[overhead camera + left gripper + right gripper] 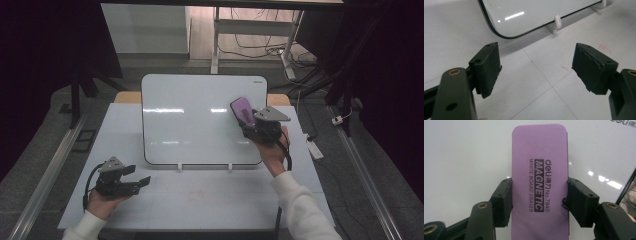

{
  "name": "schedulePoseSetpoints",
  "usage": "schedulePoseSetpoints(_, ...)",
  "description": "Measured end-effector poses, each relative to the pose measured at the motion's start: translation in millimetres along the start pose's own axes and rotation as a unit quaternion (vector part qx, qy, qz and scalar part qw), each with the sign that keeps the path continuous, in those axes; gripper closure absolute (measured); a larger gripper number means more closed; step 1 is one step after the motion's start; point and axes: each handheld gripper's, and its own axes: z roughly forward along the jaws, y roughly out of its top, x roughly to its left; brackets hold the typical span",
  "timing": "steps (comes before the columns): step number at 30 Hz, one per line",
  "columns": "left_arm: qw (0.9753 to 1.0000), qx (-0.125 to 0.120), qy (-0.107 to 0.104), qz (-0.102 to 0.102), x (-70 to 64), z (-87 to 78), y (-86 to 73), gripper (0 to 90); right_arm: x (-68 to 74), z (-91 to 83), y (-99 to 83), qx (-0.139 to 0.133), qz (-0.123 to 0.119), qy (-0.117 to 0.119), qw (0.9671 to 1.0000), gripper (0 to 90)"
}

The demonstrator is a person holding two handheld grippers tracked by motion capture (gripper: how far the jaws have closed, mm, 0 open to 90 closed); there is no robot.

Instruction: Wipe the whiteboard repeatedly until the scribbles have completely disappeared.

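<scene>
One eraser clamped against whiteboard — floor cables, seemingly.

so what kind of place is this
Probably a lab or office workroom: a white table holding a propped whiteboard, a desk frame with trailing cables behind, and a power strip on grey carpet.

Left gripper: we hold it low at our near left, forearm entering from below, fingers spread wide apart with nothing between them. Right gripper: we hold it raised and farther forward at our right, wrist cocked upward, white sleeve trailing back, fingers clamped from both sides.
</scene>
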Motion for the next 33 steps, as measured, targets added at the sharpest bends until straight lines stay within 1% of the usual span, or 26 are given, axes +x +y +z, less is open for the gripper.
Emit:
schedulePoseSetpoints(2, 1.0, 0.0, 0.0, -0.001, 0.1, 0.2, 0.1, 23.4, 3.2, -6.0, -3.6, -0.007, 0.012, 0.011, 0.9998, 40.9)
schedulePoseSetpoints(4, 1.0, 0.001, 0.0, 0.0, 0.1, 0.9, 0.3, 23.4, 6.4, -11.0, -7.6, -0.006, 0.02, 0.026, 0.9995, 40.9)
schedulePoseSetpoints(8, 1.0, 0.003, 0.0, 0.0, 0.4, 2.4, -0.2, 23.3, 16.3, -20.3, -15.7, -0.007, 0.022, 0.044, 0.9987, 40.9)
schedulePoseSetpoints(12, 1.0, 0.0, 0.001, -0.003, 0.1, 2.1, 0.7, 23.3, 28.1, -25.6, -23.8, -0.005, 0.03, 0.073, 0.9969, 40.9)
schedulePoseSetpoints(16, 1.0, -0.002, 0.0, -0.003, -1.9, 2.7, 1.7, 23.1, 41.3, -27.1, -33.3, -0.003, 0.044, 0.103, 0.9937, 40.9)
schedulePoseSetpoints(17, 1.0, -0.003, 0.0, -0.002, -2.1, 2.8, 2.0, 23.1, 44.7, -27.2, -35.7, -0.003, 0.047, 0.108, 0.9931, 40.9)
schedulePoseSetpoints(22, 1.0, -0.006, -0.003, -0.006, -3.3, 2.5, 3.0, 22.7, 60.8, -24.8, -45.0, -0.003, 0.045, 0.126, 0.9911, 40.9)
schedulePoseSetpoints(29, 0.9999, -0.011, -0.006, -0.008, -5.0, 2.0, 3.7, 22.5, 71.0, -20.2, -49.5, -0.001, 0.049, 0.137, 0.9894, 40.9)
schedulePoseSetpoints(33, 0.9997, -0.015, -0.011, -0.013, -6.4, 1.9, 5.7, 22.1, 74.9, -19.7, -49.5, -0.003, 0.054, 0.143, 0.9883, 40.9)
